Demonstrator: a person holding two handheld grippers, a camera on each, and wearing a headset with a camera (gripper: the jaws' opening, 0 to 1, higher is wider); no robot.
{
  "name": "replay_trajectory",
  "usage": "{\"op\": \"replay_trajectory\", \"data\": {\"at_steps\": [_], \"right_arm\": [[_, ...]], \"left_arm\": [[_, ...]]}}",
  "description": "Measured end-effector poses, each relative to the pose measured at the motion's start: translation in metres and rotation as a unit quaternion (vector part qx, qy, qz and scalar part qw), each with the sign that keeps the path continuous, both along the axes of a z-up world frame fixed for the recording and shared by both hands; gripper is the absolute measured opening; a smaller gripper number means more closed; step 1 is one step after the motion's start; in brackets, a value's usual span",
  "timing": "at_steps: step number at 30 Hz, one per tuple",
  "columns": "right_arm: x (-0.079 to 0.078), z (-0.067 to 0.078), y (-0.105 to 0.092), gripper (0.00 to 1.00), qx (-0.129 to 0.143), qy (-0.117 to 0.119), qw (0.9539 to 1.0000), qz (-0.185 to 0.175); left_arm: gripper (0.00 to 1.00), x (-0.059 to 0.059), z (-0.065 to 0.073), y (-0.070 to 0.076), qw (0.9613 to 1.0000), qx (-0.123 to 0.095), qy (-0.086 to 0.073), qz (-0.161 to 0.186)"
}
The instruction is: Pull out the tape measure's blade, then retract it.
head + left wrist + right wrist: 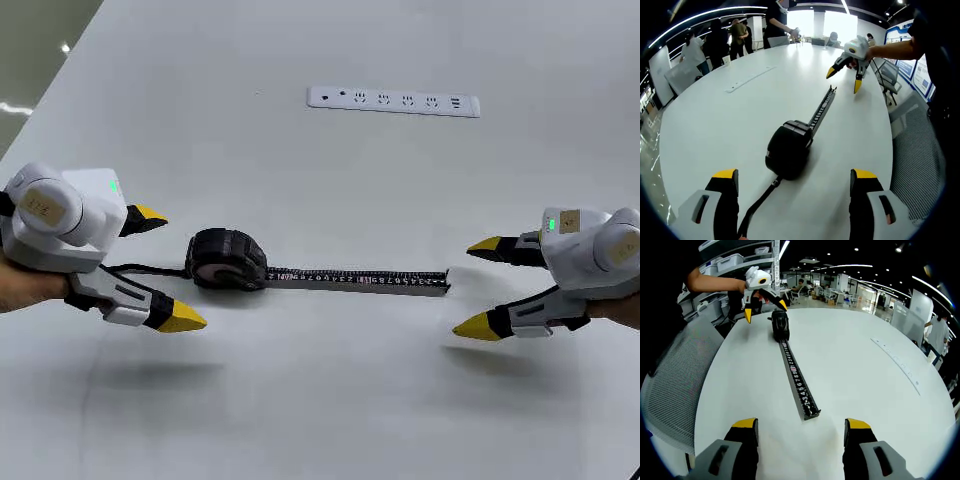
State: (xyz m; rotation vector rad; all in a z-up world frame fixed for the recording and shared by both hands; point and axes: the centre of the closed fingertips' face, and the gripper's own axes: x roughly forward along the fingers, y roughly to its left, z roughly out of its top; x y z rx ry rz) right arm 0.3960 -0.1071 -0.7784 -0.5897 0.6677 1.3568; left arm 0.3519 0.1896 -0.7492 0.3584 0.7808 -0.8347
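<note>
Left claw (176, 270): nearest of all, at the lower left. Jaws spread wide and empty, set either side of the strap end of the tape measure case (228, 260) but clear of it, presumably placed to brace the case.
Right claw (466, 290): jaws likewise parted and holding nothing. The tips sit just beyond the blade's far end, one on each side of its line and not touching it.
Tape measure case: dark and round, lying on its side on the desk (300, 400), mouth toward the right claw.
Blade (355, 278): drawn out of the case and lying flat and straight on the desk, printed face up. Its end hook (443, 283) is close to the right claw.
Strap (145, 269): a thin black loop trailing from the back of the case, passing between the left jaws.
Power strip (393, 101): white, well away at the far side of the desk and not involved.
Stage (judged): the pull-out looks done, and retraction is not yet begun. With nobody gripping the blade, a lock or friction is probably holding it out.
Next (judged): steady the case, then release the blade or feed it back.
Risk (judged): a free blade could whip back, or the light case could skid — hence a claw posted at each end.
</note>
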Motion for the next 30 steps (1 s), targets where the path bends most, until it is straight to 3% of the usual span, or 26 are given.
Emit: {"op": "replay_trajectory", "data": {"at_steps": [7,22,30], "right_arm": [[-0.004,0.002,-0.002,0.82,0.01,0.0,0.9997,-0.023],[-0.016,0.006,0.001,0.99,0.025,-0.001,0.9977,-0.062],[-0.023,0.007,0.001,0.99,0.036,0.006,0.9956,-0.087]], "left_arm": [[0.97,-0.005,0.005,0.0,0.9993,-0.018,-0.013,0.031],[0.99,-0.021,0.007,-0.001,0.996,-0.037,-0.026,0.077],[0.99,-0.031,0.007,-0.005,0.9933,-0.046,-0.035,0.1]]}}
